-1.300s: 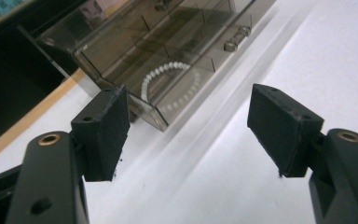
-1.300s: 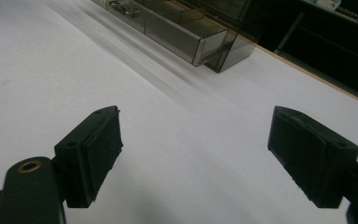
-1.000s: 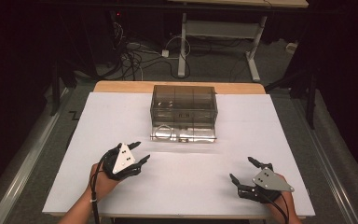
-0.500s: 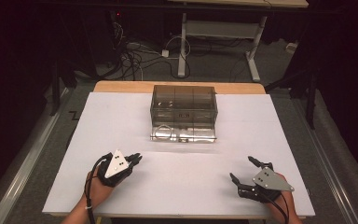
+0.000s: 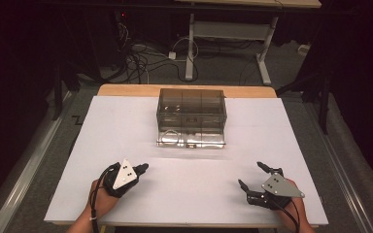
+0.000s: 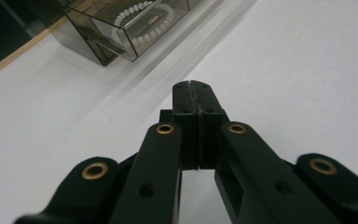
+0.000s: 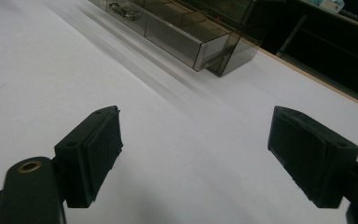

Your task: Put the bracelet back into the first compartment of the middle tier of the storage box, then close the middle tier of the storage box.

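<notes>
A smoky clear drawer box (image 5: 192,104) stands at the middle back of the white table (image 5: 126,131). Its bottom drawer (image 5: 192,139) is pulled out toward me. Inside the drawer lie a white bead bracelet (image 6: 140,16) and a small metal piece (image 7: 121,10). My left gripper (image 5: 144,168) rests near the front left, well short of the box. Its jaws have just been closing and now stand shut, pads together with nothing between them (image 6: 196,86). My right gripper (image 5: 250,174) sits at the front right, open and holding nothing (image 7: 196,135).
Beyond the table's far wooden edge (image 5: 184,90) lie floor cables (image 5: 145,58) and the legs of another desk (image 5: 228,39). White tabletop stretches between both grippers and the box.
The left gripper's jaws went from spread to shut with nothing in them, and that hand drew back slightly toward the near edge. The right gripper stayed put.
</notes>
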A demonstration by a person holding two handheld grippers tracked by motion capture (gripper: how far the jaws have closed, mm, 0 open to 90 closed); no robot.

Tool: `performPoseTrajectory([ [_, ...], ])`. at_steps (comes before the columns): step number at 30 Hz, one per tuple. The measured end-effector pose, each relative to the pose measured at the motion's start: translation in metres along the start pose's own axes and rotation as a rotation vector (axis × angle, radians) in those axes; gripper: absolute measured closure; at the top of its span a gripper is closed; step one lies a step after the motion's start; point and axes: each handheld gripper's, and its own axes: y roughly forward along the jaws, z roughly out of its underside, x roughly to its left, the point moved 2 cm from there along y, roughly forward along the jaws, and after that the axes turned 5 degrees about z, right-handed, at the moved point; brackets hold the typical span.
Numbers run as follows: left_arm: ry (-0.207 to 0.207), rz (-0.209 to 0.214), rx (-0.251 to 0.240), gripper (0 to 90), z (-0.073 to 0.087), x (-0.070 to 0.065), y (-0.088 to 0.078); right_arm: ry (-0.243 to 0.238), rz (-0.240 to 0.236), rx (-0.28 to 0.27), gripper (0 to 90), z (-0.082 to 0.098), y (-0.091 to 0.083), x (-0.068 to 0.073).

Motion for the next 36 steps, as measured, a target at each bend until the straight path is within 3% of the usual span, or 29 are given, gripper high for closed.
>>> performPoseTrajectory([
  [9,0.003,0.012,0.014,87.7,0.002,-0.001,0.002,0.001,-0.004,0.003,18.1,-0.001,0.004,0.0],
  [19,0.053,0.026,0.025,87.7,-0.004,-0.01,0.01,-0.005,0.003,-0.001,18.1,0.003,-0.004,-0.002],
  [34,0.077,0.086,0.047,87.7,-0.015,-0.023,0.03,0.003,0.013,-0.003,17.6,0.004,-0.004,-0.003],
  [36,0.095,0.069,0.038,87.7,-0.019,-0.022,0.033,0.0,0.011,-0.001,17.5,0.004,-0.004,-0.003],
])
